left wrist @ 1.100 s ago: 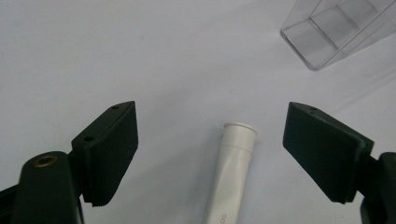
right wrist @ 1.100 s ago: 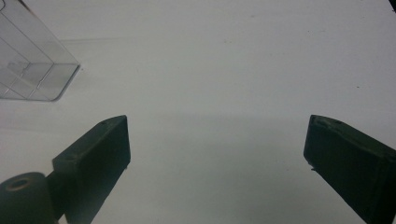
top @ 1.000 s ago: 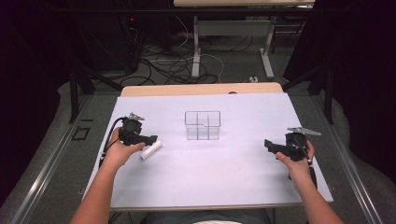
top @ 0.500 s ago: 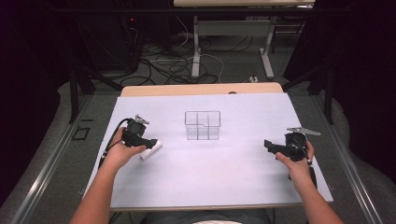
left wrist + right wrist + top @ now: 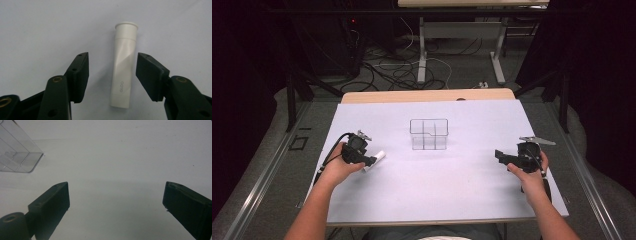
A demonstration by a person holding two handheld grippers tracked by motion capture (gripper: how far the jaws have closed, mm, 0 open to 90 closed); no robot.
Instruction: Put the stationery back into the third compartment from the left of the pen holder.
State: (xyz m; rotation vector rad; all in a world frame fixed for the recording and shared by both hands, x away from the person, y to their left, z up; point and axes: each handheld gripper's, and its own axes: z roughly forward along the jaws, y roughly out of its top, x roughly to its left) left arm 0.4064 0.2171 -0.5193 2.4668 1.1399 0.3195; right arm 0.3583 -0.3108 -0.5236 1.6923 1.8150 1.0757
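A white plastic tube [image 5: 123,70] with a flanged cap end lies flat on the white table sheet, left of centre [image 5: 377,158]. My left gripper [image 5: 112,60] straddles it, one black jaw on each side. Its jaws have just been closing, with the tube between them and a gap still showing on both sides. In the high view the left gripper [image 5: 363,160] sits over the tube's near end. My right gripper [image 5: 501,156] rests near the table's right side, its jaws wide apart [image 5: 116,187] with bare table between them.
A clear plastic box with dividers [image 5: 428,134] stands at the middle of the white sheet [image 5: 437,195], and its corner shows in the right gripper view [image 5: 17,152]. Beyond the table's far wooden edge [image 5: 427,95] are desk legs and cables on the floor.
The left hand has edged slightly toward the near side over the white tube. The right hand, the tube and the clear box have stayed put.
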